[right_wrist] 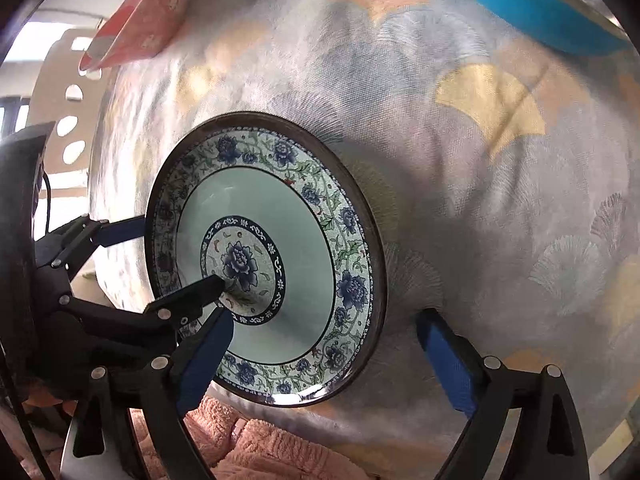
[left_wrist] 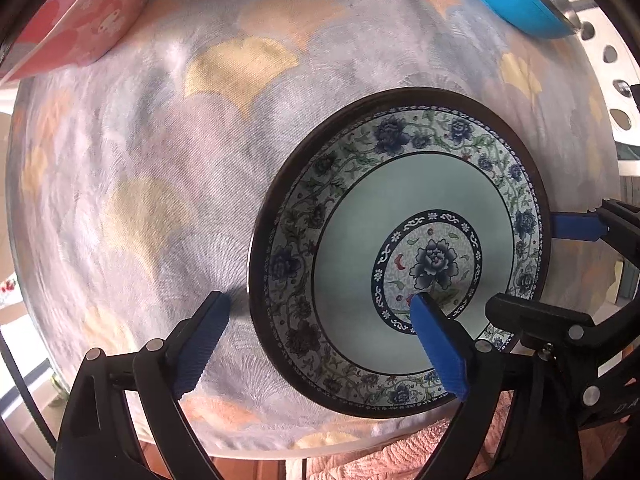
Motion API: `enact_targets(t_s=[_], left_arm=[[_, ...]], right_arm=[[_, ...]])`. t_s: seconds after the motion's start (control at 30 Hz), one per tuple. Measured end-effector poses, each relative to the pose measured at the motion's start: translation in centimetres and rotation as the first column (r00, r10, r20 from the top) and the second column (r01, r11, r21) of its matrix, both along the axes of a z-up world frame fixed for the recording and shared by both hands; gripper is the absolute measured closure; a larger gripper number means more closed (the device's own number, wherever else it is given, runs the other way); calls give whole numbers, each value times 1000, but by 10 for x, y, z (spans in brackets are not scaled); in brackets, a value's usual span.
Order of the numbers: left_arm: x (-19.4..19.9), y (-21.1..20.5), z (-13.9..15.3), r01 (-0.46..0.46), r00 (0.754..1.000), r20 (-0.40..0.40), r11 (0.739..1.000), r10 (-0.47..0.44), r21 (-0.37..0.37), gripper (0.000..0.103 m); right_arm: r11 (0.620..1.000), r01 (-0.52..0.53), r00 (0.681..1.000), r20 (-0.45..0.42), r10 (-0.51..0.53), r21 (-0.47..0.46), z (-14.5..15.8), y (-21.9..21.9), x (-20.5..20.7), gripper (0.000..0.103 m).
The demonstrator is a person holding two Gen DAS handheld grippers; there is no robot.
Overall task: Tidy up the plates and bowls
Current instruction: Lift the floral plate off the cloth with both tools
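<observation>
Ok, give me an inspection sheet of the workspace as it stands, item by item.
Surface: round table under a pale fan-patterned cloth.
Job's things: floral plate flat near the front edge; pink bowl and blue bowl at the far side.
Clutter: nothing seen.
Grippers: left gripper and right gripper, jaws open, each astride the plate's rim, one finger over its centre, holding nothing.
Cables: thin dark cable behind the left gripper.
Surroundings: perforated chair back; peach fleece fabric below the table edge.
</observation>
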State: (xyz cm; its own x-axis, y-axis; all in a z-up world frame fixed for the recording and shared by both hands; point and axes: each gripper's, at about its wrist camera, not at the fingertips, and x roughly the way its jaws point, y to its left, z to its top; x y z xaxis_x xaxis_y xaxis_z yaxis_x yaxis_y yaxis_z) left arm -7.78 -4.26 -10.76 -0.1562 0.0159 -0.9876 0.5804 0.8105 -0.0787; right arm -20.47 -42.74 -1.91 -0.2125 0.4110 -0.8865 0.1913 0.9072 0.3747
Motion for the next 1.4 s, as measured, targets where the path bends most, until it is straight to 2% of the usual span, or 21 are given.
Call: enact_targets(t_s=[0.17, 0.3, 0.47, 0.57, 0.63, 0.73, 0.83, 0.93, 1.03, 1.1, 1.17, 1.27, 1.4], left_arm=[[6, 9, 8, -55, 998, 24, 998, 54, 23, 12], [21, 15, 26, -157, 987, 26, 988, 156, 3, 12], [44, 18, 53, -313, 949, 16, 947, 315, -71, 12], [57, 19, 76, -381, 920, 55, 918, 388, -108, 12], [65, 25, 93, -437, 892, 48, 886, 448, -152, 12], [75, 26, 109, -471, 873, 49, 864, 486, -180, 13], [91, 14, 123, -468, 866, 86, 858, 493, -211, 13], [109, -6, 123, -457, 865, 117, 863, 488, -217, 12], [127, -31, 116, -477, 852, 124, 851, 509, -222, 13], [143, -42, 106, -500, 838, 117, 836, 533, -224, 13], [155, -56, 96, -511, 831, 120, 830, 543, -223, 13], [165, -74, 83, -498, 841, 125, 844, 526, -200, 13], [175, -83, 65, -503, 842, 114, 843, 528, -193, 13]], right_arm=[[992, -124, 992, -4, 124, -27, 3, 13, 10, 11], [962, -270, 961, 51, 272, -28, 24, 26, 27, 11], [919, -392, 910, 133, 394, -43, 55, 25, 62, 11], [903, -427, 886, 184, 427, -40, 77, 14, 84, 11], [901, -433, 874, 243, 421, -6, 97, -2, 100, 11], [910, -415, 863, 316, 394, 0, 124, -26, 124, 11], [913, -408, 839, 383, 387, -29, 144, -37, 152, 11], [919, -384, 822, 419, 386, -92, 148, -46, 178, 11], [935, -339, 825, 444, 350, -106, 144, -60, 212, 11], [942, -304, 830, 447, 334, -141, 134, -71, 234, 11], [956, -249, 848, 442, 294, -158, 116, -83, 251, 11], [980, -145, 889, 416, 190, -138, 79, -102, 268, 11], [990, -53, 919, 382, 99, -130, 49, -118, 282, 15]])
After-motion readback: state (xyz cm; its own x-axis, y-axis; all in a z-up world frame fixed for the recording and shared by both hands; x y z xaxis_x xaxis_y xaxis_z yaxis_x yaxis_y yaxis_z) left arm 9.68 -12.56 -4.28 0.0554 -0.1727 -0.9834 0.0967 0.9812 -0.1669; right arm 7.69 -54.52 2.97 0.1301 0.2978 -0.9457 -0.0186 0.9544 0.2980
